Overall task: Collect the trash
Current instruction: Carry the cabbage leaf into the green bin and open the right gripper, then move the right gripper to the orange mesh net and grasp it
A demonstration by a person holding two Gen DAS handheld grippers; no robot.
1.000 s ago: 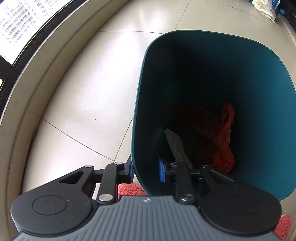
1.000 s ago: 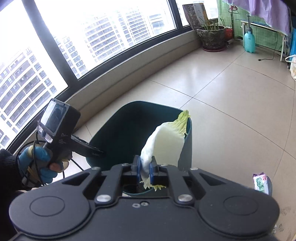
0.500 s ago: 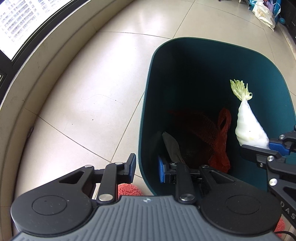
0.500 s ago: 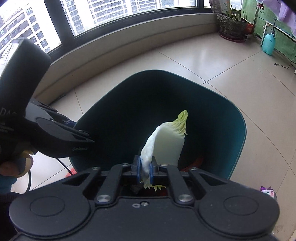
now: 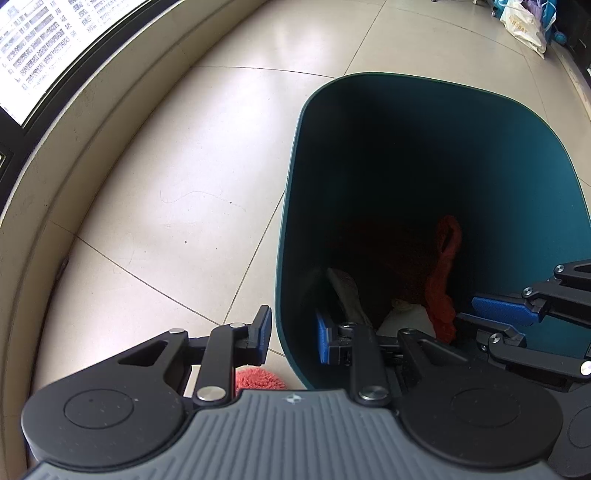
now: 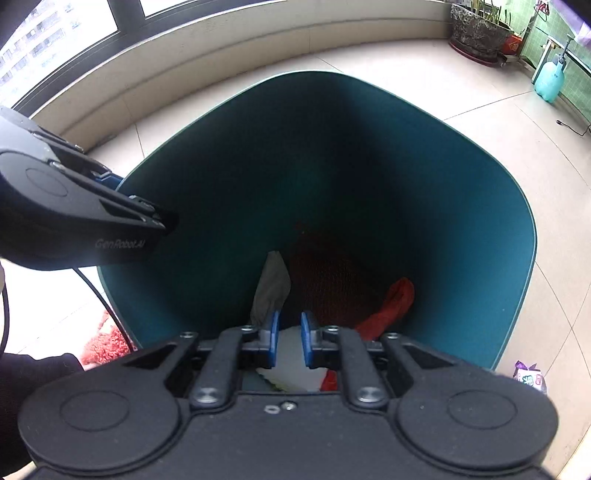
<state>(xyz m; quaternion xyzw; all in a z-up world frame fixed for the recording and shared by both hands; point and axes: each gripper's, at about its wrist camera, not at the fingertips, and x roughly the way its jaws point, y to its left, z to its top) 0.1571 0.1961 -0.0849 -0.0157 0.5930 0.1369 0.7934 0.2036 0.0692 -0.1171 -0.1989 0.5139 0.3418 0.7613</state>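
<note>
A dark teal trash bin (image 5: 517, 184) (image 6: 480, 206) stands on the tiled floor. Inside lie a red net bag (image 5: 441, 291) (image 6: 388, 306), a grey scrap (image 6: 271, 286) and the white cabbage leaf (image 5: 406, 319) (image 6: 295, 373) at the bottom. My left gripper (image 5: 293, 336) straddles the bin's near wall, one finger outside and one inside, with a gap to the wall on each side. My right gripper (image 6: 288, 338) is open and empty over the bin's mouth; it also shows in the left wrist view (image 5: 484, 314).
A red fluffy cloth (image 5: 258, 378) (image 6: 105, 343) lies on the floor by the bin. A small wrapper (image 6: 528, 378) lies on the floor to the right. A plant pot (image 6: 476, 29) and a green spray bottle (image 6: 550, 75) stand far back. A curved window ledge (image 5: 55, 184) runs along the left.
My right gripper moved over the bin, opened and let go of the cabbage leaf, which now lies at the bottom. The left gripper stayed on the bin's wall.
</note>
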